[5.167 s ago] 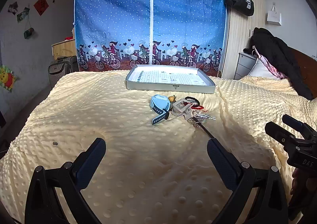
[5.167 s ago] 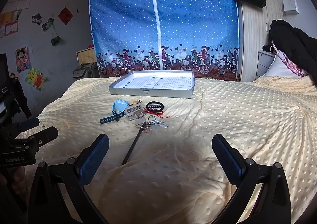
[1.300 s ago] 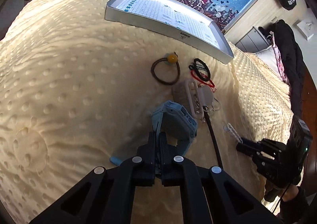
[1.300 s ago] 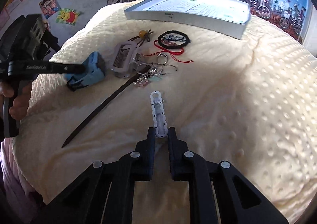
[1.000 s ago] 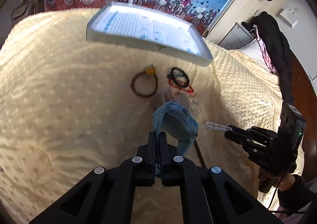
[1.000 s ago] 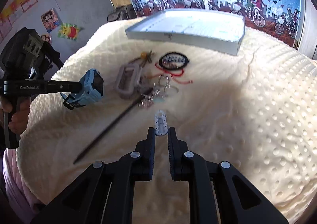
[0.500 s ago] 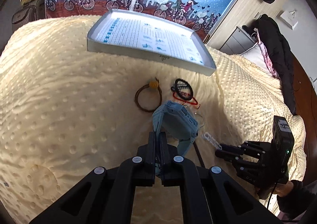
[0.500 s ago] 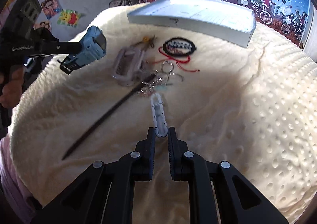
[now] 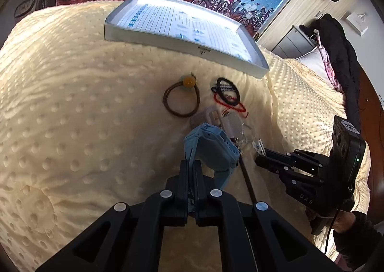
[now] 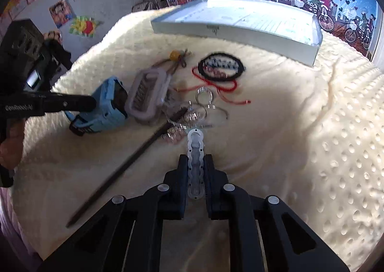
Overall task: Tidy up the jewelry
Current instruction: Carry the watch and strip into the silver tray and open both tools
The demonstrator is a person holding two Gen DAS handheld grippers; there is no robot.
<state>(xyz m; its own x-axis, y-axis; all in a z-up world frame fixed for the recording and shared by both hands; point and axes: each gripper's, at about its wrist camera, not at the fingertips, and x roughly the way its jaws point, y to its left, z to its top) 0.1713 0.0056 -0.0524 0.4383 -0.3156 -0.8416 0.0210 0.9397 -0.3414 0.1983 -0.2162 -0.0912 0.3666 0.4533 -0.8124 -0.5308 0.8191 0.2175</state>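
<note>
blue watch [image 9: 211,149] clamped by its strap in left gripper [image 9: 191,173], lifted just short of the pile, well short of tray [image 9: 153,39] | white hair clip [image 10: 195,151] pinched in right gripper [image 10: 195,168], off blanket [image 9: 72,115] | change: both picked up since 5 s ago, carried closer toward tray | next, likely: drop in tray

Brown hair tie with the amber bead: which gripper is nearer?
Left, I'd judge. The left gripper, holding the blue watch, is just below the brown hair tie; the right gripper, holding the white clip, sits further right.
</note>
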